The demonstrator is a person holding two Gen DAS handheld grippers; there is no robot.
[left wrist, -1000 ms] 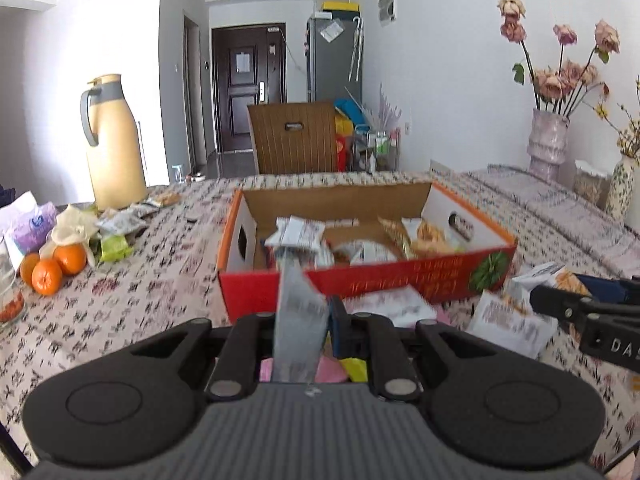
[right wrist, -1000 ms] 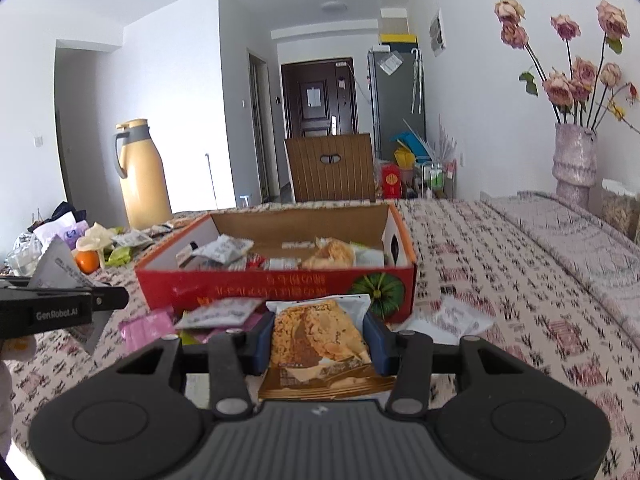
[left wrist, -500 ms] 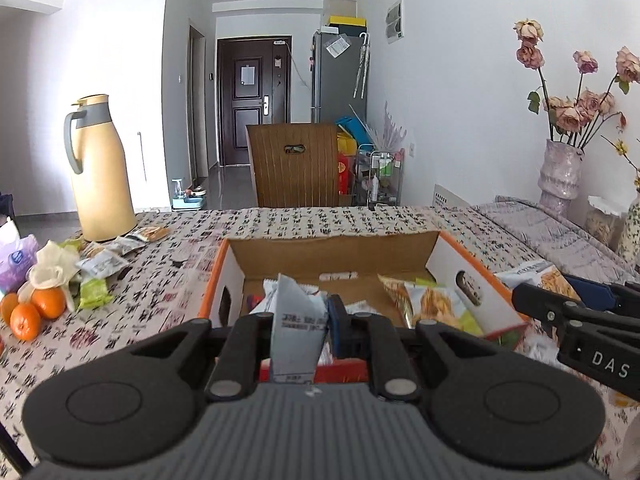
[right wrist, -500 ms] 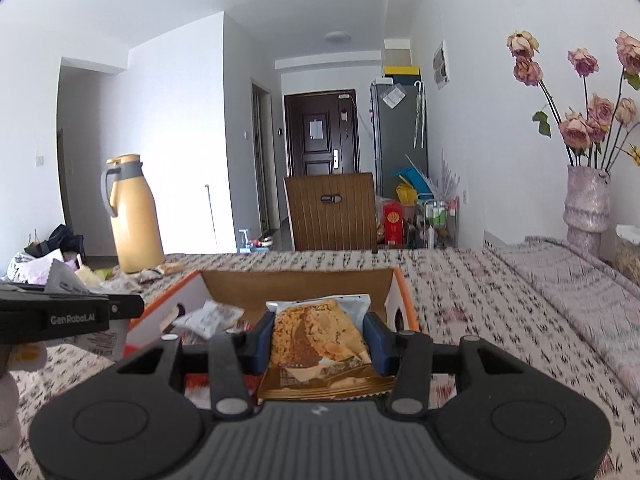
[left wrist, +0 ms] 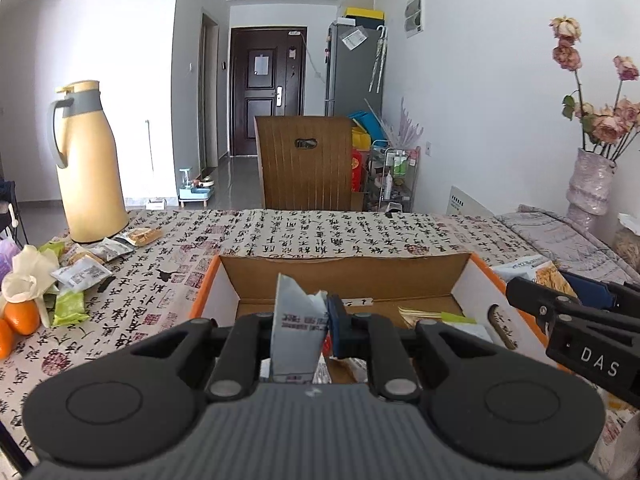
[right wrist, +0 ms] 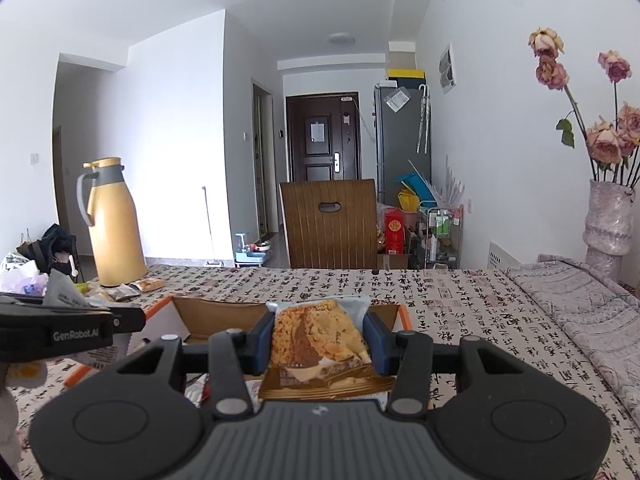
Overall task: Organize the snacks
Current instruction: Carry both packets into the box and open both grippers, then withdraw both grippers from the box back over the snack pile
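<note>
A big table [left wrist: 320, 236] has a cloth on it with black writing and red stamps. An open cardboard box [left wrist: 208, 284] sits in the near middle. At the far left stands a tall yellow jug [left wrist: 90, 168], with small snack packets [left wrist: 100, 256] lying by it. Two oranges [left wrist: 20, 316] sit at the left edge. A grey blanket [right wrist: 580, 300] lies on the right side.

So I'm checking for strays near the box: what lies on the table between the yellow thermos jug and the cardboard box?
In the left wrist view, loose snack packets lie by the yellow thermos jug; from there to the cardboard box, only printed tablecloth.
</note>
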